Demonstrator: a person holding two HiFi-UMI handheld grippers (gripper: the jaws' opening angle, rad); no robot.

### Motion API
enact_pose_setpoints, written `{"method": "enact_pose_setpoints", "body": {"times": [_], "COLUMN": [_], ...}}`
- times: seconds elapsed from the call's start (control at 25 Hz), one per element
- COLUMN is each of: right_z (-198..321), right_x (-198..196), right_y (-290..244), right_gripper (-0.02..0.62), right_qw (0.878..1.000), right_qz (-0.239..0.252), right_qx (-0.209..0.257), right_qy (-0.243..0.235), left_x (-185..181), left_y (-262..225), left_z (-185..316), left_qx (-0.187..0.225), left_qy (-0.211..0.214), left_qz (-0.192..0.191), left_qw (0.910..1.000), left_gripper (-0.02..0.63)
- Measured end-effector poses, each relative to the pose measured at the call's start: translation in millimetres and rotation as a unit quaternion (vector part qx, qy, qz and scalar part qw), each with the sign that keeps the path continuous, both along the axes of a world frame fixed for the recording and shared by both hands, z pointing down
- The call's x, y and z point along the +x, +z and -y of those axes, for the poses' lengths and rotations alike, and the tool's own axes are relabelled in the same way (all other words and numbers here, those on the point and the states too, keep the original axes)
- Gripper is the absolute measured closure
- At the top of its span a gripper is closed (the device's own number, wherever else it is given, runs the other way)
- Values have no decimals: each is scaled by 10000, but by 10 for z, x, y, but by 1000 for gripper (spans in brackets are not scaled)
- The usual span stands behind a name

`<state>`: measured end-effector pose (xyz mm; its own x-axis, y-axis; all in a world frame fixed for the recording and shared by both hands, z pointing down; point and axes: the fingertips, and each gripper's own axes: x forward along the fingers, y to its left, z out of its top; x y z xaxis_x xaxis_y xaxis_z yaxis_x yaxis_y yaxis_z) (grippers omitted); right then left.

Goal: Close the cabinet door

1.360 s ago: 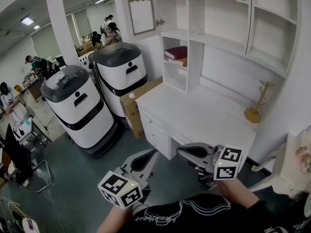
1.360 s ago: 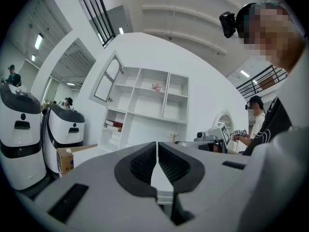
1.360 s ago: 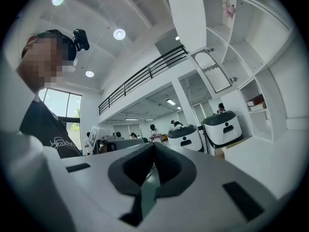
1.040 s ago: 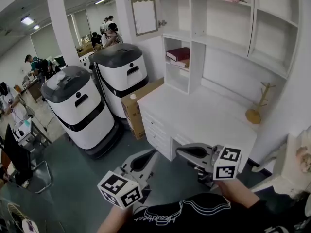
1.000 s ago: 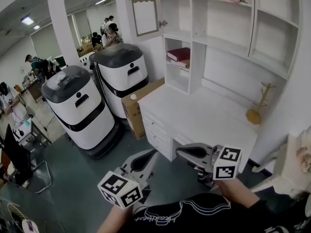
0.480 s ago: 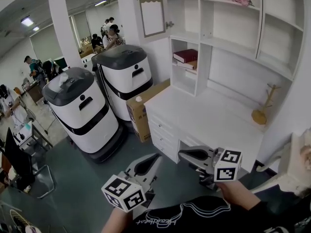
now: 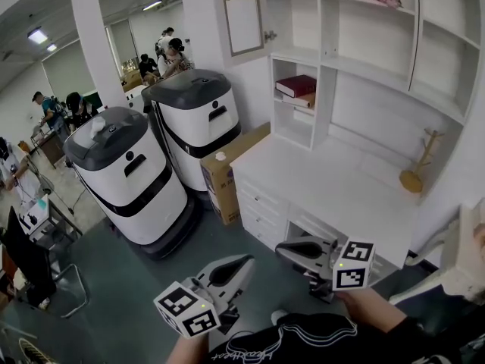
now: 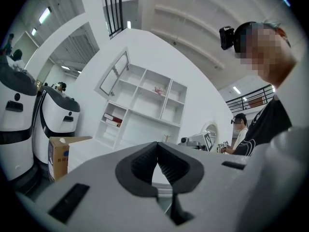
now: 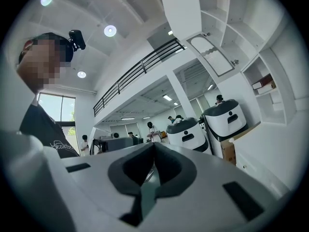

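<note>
The white cabinet door (image 7: 244, 14) with a mirror panel stands swung open at the top of the white shelf unit (image 7: 356, 44), its knob (image 7: 270, 35) at the lower corner. The door also shows in the left gripper view (image 8: 115, 74) and the right gripper view (image 9: 211, 54). Both grippers hang low and well short of the desk, far from the door. My left gripper (image 7: 246, 262) is shut with nothing in it; its jaws have just closed the last bit. My right gripper (image 7: 282, 249) is also shut and empty, its tips meeting (image 9: 153, 145).
A white desk (image 7: 326, 188) with drawers stands under the shelves, with a wooden stand (image 7: 415, 177) on it and books (image 7: 295, 87) in a cubby. A cardboard box (image 7: 223, 177) and two white robots (image 7: 129, 173) (image 7: 195, 116) stand left of it. People (image 7: 170, 51) are further back.
Both grippers have dropped lower in the head view. The desk, shelves and open door have slid to the right in the picture. The door stays open at the same angle.
</note>
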<state>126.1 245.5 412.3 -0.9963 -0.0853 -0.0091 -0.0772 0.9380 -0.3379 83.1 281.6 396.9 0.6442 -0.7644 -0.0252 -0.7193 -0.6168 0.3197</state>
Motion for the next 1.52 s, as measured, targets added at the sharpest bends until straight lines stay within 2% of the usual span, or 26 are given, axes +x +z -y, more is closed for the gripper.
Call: {"method": "enact_pose_setpoints", "body": {"times": [0.24, 0.44, 0.56, 0.8, 1.0, 1.24, 1.52], "right_z": [331, 875, 1303, 2287, 2946, 3404, 3808], "right_x": [-246, -503, -670, -973, -1128, -1238, -1450], "right_y": [36, 76, 77, -26, -205, -355, -316], "right_gripper": [588, 588, 588, 588, 589, 588, 588], "right_qw": [9999, 9997, 9997, 9994, 9990, 9983, 9983], "right_qz": [94, 168, 171, 292, 419, 490, 417], "right_qx": [-50, -100, -137, -141, 69, 329, 384], "right_qy": [-91, -138, -147, -128, -100, -30, 141], "left_x": [-247, -497, -676, -974, -1142, -1282, -1512], "left_y": [87, 180, 196, 123, -2, -53, -41], "left_z": [351, 854, 1278, 2249, 2938, 3403, 3798], "left_qx": [-58, -125, -194, -223, -143, 21, 91], "left_qy": [-213, -333, -383, -282, -181, -157, -16], "left_qz": [104, 293, 251, 74, 59, 197, 22], "left_qw": [9997, 9989, 9988, 9993, 9997, 9997, 10000], "left_gripper": [601, 601, 601, 601, 601, 601, 601]}}
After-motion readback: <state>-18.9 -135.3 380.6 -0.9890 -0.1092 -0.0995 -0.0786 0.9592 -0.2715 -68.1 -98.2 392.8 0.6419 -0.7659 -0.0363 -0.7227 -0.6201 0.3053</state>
